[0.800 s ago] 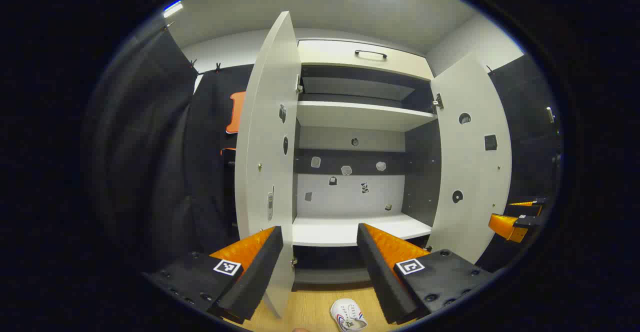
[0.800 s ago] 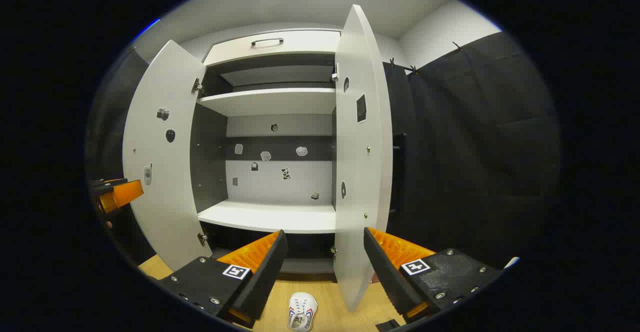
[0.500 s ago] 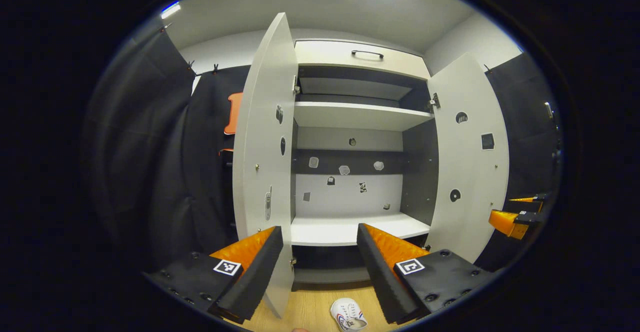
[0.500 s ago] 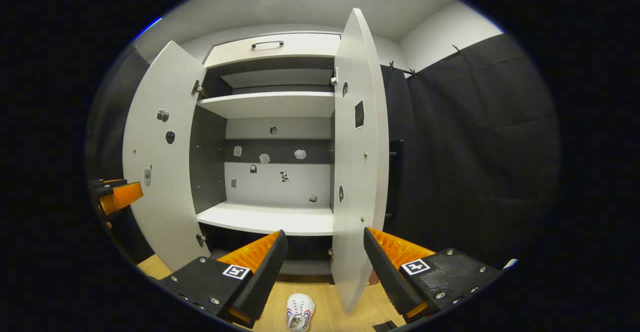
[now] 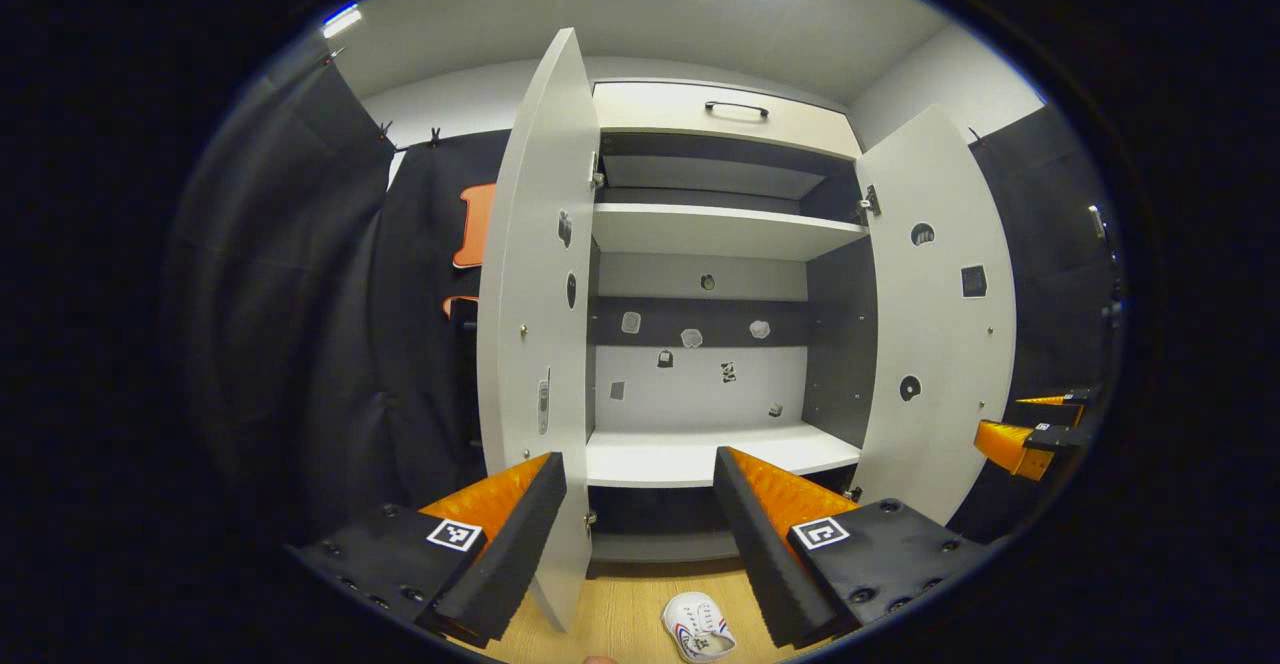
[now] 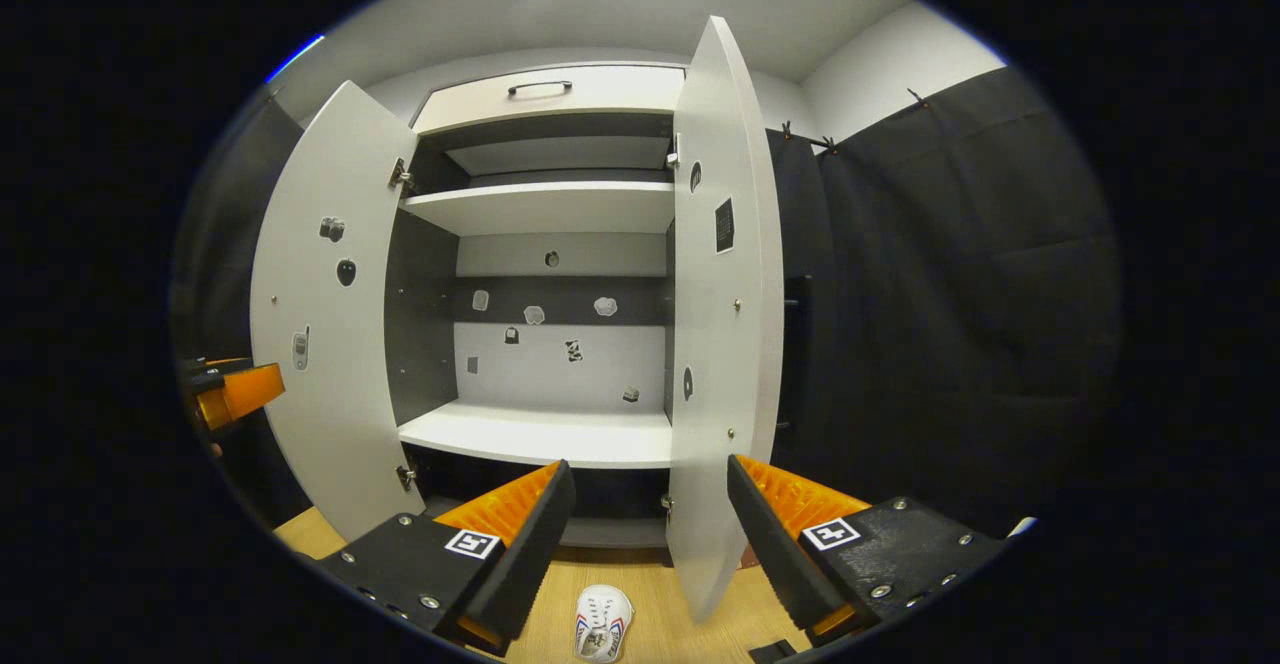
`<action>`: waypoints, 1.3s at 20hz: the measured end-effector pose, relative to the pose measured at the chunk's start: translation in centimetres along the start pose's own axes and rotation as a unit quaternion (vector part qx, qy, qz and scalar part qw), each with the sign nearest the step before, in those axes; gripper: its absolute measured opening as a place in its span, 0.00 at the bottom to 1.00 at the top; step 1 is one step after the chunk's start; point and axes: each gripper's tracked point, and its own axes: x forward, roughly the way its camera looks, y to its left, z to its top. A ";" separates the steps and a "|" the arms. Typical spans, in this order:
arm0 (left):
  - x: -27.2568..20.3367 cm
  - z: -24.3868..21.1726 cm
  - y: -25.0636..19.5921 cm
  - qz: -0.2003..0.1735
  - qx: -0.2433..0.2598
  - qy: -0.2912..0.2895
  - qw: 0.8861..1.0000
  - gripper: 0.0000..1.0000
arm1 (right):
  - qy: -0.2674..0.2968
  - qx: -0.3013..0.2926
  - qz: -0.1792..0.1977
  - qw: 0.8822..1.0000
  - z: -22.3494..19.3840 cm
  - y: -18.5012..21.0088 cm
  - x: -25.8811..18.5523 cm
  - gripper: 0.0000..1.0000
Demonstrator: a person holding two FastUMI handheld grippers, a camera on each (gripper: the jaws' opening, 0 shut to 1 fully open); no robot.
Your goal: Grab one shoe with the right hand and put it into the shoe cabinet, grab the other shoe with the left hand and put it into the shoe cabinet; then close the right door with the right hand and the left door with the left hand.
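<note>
2 flat doors (image 5: 535, 294), smooth shelf (image 6: 545, 434).

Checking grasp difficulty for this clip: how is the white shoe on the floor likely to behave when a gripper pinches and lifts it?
The white shoe looks like a small laced sneaker, so probably light. Its upper likely gives under a pinch, while the sole stays stiffer. It lies flat on the wooden floor, so it should slide, not roll. Both grippers, right and left, are open above it.

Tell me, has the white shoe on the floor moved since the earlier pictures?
No. The white shoe lies on the wooden floor below the cabinet's lower shelf, same spot as before.
</note>
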 end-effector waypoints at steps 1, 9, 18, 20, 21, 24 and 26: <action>-0.2 0.0 0.0 0.000 0.000 0.001 1.000 0.96 | 0.007 0.001 0.001 1.000 -0.6 0.1 -0.1 0.94; -0.8 -0.8 0.6 0.009 0.001 0.010 1.000 0.96 | 0.076 -0.004 0.015 0.997 -9.0 1.6 0.9 0.94; -1.1 -1.6 2.6 0.031 0.003 0.020 0.999 0.96 | 0.202 -0.027 0.032 0.979 -23.5 3.5 2.6 0.94; -1.3 -2.0 3.0 0.035 0.003 0.026 0.999 0.96 | 0.228 -0.032 0.032 0.973 -26.5 3.5 2.7 0.94; -1.3 -2.1 3.2 0.038 0.005 0.028 0.999 0.99 | 0.241 -0.033 0.032 0.969 -27.9 3.5 2.7 0.94; -1.5 -2.8 3.9 0.048 0.010 0.036 0.998 0.97 | 0.288 -0.015 0.034 0.957 -32.5 4.1 3.2 0.94; -1.6 -3.2 4.5 0.055 0.011 0.042 0.998 0.97 | 0.309 -0.001 0.028 0.951 -34.8 4.1 3.5 0.93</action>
